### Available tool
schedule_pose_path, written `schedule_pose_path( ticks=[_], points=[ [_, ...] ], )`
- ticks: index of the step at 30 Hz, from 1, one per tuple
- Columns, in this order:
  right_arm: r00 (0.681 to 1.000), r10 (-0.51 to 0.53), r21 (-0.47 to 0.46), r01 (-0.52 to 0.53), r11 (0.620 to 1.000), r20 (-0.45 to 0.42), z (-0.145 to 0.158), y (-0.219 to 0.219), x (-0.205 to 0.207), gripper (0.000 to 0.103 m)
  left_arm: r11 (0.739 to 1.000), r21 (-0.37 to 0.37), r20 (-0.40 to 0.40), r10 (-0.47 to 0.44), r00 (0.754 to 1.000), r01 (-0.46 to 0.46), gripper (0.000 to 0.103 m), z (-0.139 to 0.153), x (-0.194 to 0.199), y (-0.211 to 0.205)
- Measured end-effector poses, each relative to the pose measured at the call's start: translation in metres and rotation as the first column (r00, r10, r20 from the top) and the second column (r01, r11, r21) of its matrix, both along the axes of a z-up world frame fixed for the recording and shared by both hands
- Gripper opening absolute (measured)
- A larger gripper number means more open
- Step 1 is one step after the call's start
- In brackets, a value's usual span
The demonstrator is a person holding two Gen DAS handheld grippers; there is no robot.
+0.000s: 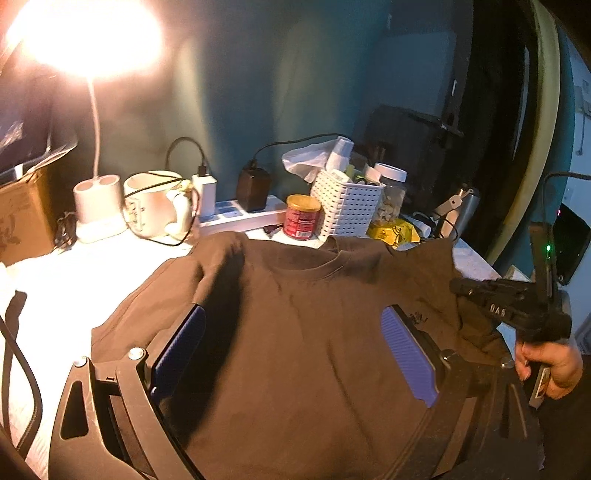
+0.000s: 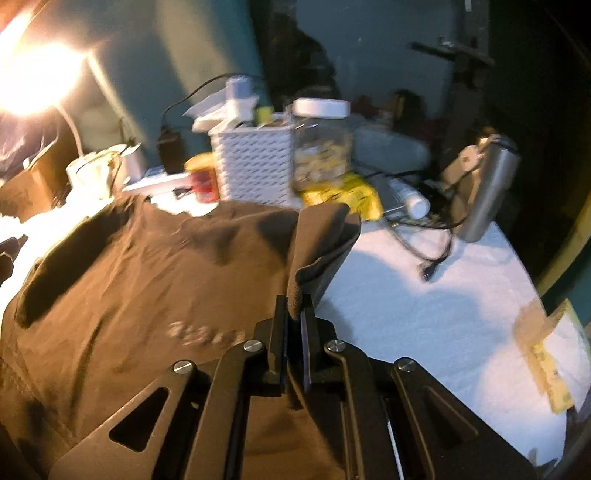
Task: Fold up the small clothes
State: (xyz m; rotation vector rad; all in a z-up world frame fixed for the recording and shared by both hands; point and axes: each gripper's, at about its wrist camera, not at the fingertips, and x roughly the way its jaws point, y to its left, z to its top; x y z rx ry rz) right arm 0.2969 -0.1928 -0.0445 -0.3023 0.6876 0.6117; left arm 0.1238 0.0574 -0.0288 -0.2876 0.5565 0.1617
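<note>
Two grippers: both work on one brown T-shirt point(image 1: 314, 332), lying chest-up on the white table cover point(image 2: 424, 295).
Left gripper point(image 1: 295, 354): jaws stand wide apart over the shirt's lower half, purple pads point(image 1: 408, 354) on either side of the cloth, pressing on nothing.
Right gripper point(image 2: 294, 325): jaws drawn together on the sleeve point(image 2: 321, 240) at the shirt's right edge; the fabric rises from the pads in a loose fold. In the left wrist view, a hand point(image 1: 550, 365) carries this tool at the shirt's right side.
Shirt position: collar point(image 1: 314, 266) toward the back, hem nearest the cameras, left sleeve spread flat toward the lamp side.
Slip risk: the pinch looks thin, so a quick pull across could let the sleeve drop short of the fold line.
Drag risk: with the left jaws holding nothing down, the whole shirt may slide and wrinkle as the sleeve is carried over.
Clutter risk: red can point(image 1: 302, 218), white basket point(image 1: 347, 208) and clear jar point(image 2: 321, 144) stand just behind the collar; a shirt pushed back could knock them.
Cable risk: a loose black cord point(image 2: 428, 254) lies near the raised sleeve and might snag.
Far: lamp point(image 1: 88, 33) glare washes out the left table edge.
</note>
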Motion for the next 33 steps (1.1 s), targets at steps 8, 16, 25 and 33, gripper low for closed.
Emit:
schedule_pose_path(
  ticks=[8,16,25,33],
  points=[
    [0.985,0.142,-0.102,-0.152,0.983,-0.100,-0.028,0.041,-0.042,0.008,1.000,-0.024,0.032,0.020,0.999,-0.019,0.096,0.002,-0.022,0.013],
    [0.994,0.101,-0.104,-0.105,0.989,-0.047,-0.011,0.016,-0.058,0.035,0.999,-0.037,0.037,0.010,0.999,-0.009,0.096,0.000,-0.030,0.014],
    [0.986,0.158,-0.075,-0.162,0.984,-0.062,-0.002,-0.004,-0.084,0.035,1.000,-0.030,0.041,-0.004,0.999,0.006,0.096,0.003,-0.035,0.006],
    [0.978,0.065,-0.113,-0.089,0.990,-0.199,-0.039,-0.022,-0.079,0.035,1.000,-0.008,0.023,-0.028,0.999,0.028,0.096,0.001,-0.039,-0.004]
  ],
)
